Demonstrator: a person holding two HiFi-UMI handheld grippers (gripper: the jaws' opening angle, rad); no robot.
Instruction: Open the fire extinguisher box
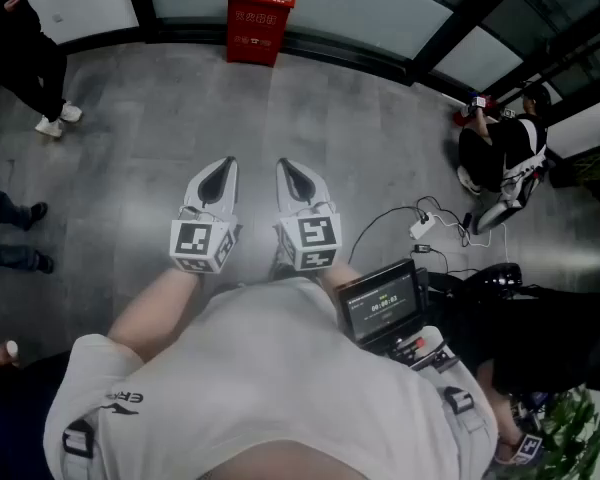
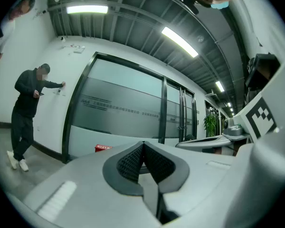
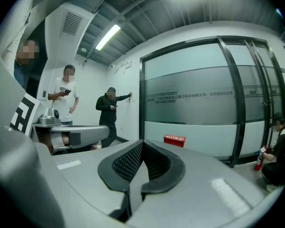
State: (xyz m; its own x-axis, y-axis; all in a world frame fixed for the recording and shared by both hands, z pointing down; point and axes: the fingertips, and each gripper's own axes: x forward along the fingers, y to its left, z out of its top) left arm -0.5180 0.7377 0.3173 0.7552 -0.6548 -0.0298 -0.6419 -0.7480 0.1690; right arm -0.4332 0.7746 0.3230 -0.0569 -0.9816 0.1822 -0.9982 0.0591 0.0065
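Note:
The red fire extinguisher box (image 1: pixel 260 22) stands on the floor against the glass wall, far ahead, its lid down. It shows small and red in the left gripper view (image 2: pixel 103 147) and in the right gripper view (image 3: pixel 174 139). My left gripper (image 1: pixel 219 166) and right gripper (image 1: pixel 288 166) are held side by side close to my body, well short of the box. Both are shut, tips touching, with nothing between them (image 2: pixel 142 144) (image 3: pixel 142 142).
A person crouches at the right by the glass (image 1: pixel 500 158) with a small red extinguisher (image 3: pixel 259 160). Cables and a power strip (image 1: pixel 423 226) lie on the floor to my right. Another person stands at the far left (image 1: pixel 25 58). A monitor (image 1: pixel 382 303) hangs at my chest.

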